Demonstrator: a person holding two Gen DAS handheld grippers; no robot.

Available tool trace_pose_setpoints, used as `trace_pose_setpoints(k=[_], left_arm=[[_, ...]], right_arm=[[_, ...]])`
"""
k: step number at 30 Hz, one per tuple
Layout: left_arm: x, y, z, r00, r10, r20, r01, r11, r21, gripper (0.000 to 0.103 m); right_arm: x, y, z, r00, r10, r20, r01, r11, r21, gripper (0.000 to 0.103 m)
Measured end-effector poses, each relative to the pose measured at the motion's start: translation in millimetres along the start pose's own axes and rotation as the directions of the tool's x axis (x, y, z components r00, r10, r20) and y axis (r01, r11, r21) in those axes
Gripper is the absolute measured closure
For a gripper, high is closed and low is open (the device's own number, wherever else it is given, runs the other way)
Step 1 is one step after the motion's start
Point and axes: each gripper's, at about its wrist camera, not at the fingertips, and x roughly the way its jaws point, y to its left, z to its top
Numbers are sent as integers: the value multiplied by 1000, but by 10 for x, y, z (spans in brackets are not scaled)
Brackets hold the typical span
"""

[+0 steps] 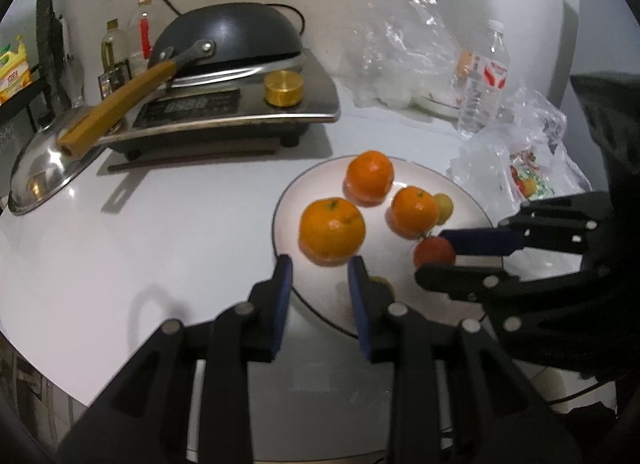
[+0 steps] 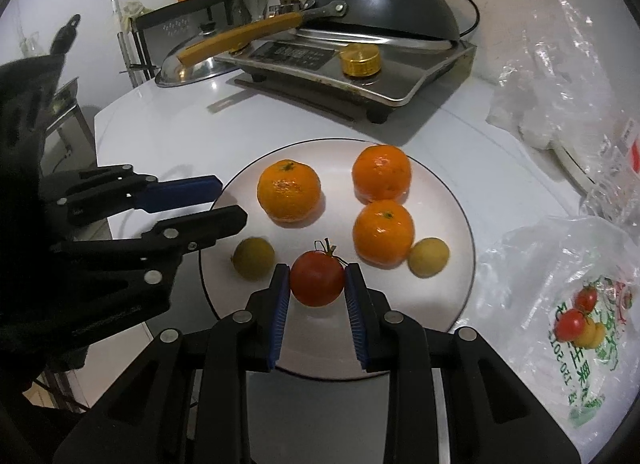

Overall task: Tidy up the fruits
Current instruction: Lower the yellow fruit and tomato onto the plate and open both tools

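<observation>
A white plate (image 2: 448, 200) (image 1: 400, 292) on the white table holds three oranges (image 2: 289, 196) (image 2: 381, 173) (image 2: 383, 233), two small yellow fruits (image 2: 253, 257) (image 2: 428, 257) and a red tomato (image 2: 317, 278). My right gripper (image 2: 317, 277) is shut on the tomato, its blue pads against both sides, low over the plate's near edge. In the left wrist view the right gripper (image 1: 436, 260) holds the tomato (image 1: 433, 252). My left gripper (image 1: 320, 268) is open and empty at the plate's left rim, near the big orange (image 1: 332, 232); it also shows in the right wrist view (image 2: 228, 200).
An induction cooker (image 2: 360, 72) with a black wok (image 2: 384, 4) and a steel lid (image 2: 188, 64) stands behind the plate. A plastic bag (image 2: 568, 304) with small tomatoes lies to the right. A water bottle (image 1: 484, 76) and more plastic bags (image 1: 404, 44) stand at the back right.
</observation>
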Motion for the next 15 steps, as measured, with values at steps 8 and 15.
trace_pose_setpoints(k=[8, 15], left_arm=[[-28, 110, -12, 1000, 4, 9, -4, 999, -33, 59], [-75, 135, 0, 1000, 10, 20, -9, 999, -48, 55]], right_arm=[[111, 27, 63, 1000, -2, -11, 2, 1000, 3, 73], [89, 32, 59, 1000, -2, -9, 3, 1000, 12, 73]])
